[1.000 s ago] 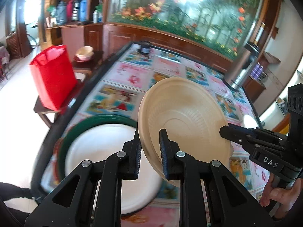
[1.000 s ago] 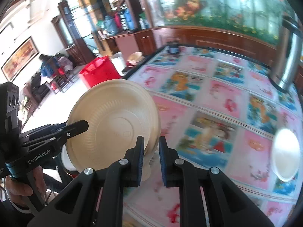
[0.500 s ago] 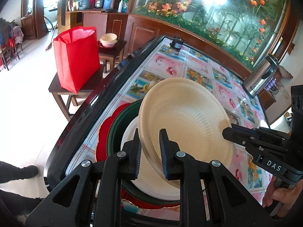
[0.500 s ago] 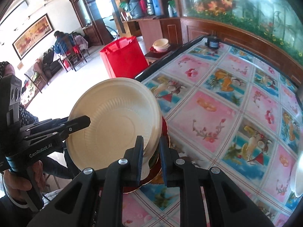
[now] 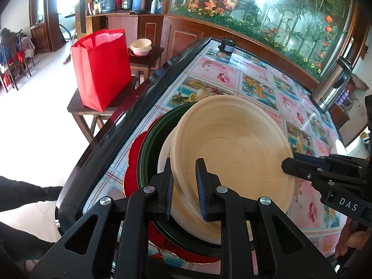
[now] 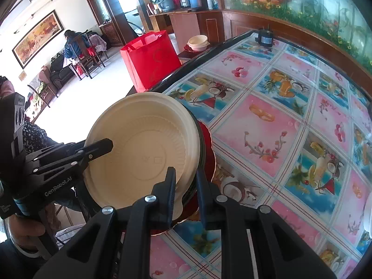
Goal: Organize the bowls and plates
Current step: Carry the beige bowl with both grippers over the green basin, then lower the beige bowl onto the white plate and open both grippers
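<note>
Two black grippers, left gripper [image 5: 184, 186] and right gripper [image 6: 184, 194], are clamping one cream ribbed disposable plate [image 5: 232, 162] over the green-rimmed plate stack [image 5: 151, 153]; uneven release risks tipping it off-centre.

Tilted cream bowl [image 5: 232, 148] over stacked plates [image 5: 148, 153]

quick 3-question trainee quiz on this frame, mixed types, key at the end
1. True or false: both the left claw and the right claw grip the rim of the cream round plastic bowl.
2. What lies directly under the dark green round plate? A) red scalloped plate B) red paper bag C) steel thermos
3. Fill in: the bowl is held ____ the stack of plates.

Key: 1 true; 2 A; 3 above
</note>
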`<state>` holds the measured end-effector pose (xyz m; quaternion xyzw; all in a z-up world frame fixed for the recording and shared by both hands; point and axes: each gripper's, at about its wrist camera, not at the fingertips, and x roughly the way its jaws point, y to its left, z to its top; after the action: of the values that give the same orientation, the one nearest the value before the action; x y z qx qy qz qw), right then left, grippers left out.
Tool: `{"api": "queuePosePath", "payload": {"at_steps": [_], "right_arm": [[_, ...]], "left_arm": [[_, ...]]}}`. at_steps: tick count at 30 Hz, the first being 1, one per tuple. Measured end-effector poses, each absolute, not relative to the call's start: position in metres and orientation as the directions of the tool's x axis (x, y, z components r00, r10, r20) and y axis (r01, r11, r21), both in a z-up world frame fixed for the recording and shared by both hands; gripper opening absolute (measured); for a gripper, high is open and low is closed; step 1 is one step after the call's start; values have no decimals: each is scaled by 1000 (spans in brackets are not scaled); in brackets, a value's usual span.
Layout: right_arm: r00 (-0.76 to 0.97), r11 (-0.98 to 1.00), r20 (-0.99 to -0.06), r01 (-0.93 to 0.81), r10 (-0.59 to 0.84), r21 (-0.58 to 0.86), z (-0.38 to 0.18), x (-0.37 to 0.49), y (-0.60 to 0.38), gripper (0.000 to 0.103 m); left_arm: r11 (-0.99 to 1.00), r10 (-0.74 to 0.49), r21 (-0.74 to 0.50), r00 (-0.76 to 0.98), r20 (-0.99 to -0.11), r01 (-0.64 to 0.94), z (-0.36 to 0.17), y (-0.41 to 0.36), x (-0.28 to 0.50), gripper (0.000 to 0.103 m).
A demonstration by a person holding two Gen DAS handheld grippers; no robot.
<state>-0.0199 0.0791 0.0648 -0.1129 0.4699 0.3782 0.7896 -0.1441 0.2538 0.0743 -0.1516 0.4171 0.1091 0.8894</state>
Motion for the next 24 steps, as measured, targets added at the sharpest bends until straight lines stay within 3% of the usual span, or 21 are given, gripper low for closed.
{"api": "queuePosePath", "payload": {"at_steps": [7, 17, 18, 21, 24], "right_arm": [[257, 690, -822, -693, 508, 210, 63, -17, 77, 18], [258, 697, -798, -668, 545, 260, 65, -13, 65, 27], [258, 698, -796, -666, 548, 264, 65, -13, 64, 29], [258, 700, -787, -655, 560, 284, 66, -14, 57, 37], [259, 700, -782, -652, 567, 292, 67, -14, 53, 37]], "left_arm": [[936, 107, -139, 641, -760, -322, 73, 252, -145, 17], [940, 177, -69, 650, -739, -334, 79, 250, -145, 22], [938, 190, -63, 656, -731, -342, 82, 251, -146, 29], [930, 217, -67, 686, -694, -362, 91, 255, -151, 65], [929, 233, -64, 708, -666, -366, 100, 255, -154, 66]]}}
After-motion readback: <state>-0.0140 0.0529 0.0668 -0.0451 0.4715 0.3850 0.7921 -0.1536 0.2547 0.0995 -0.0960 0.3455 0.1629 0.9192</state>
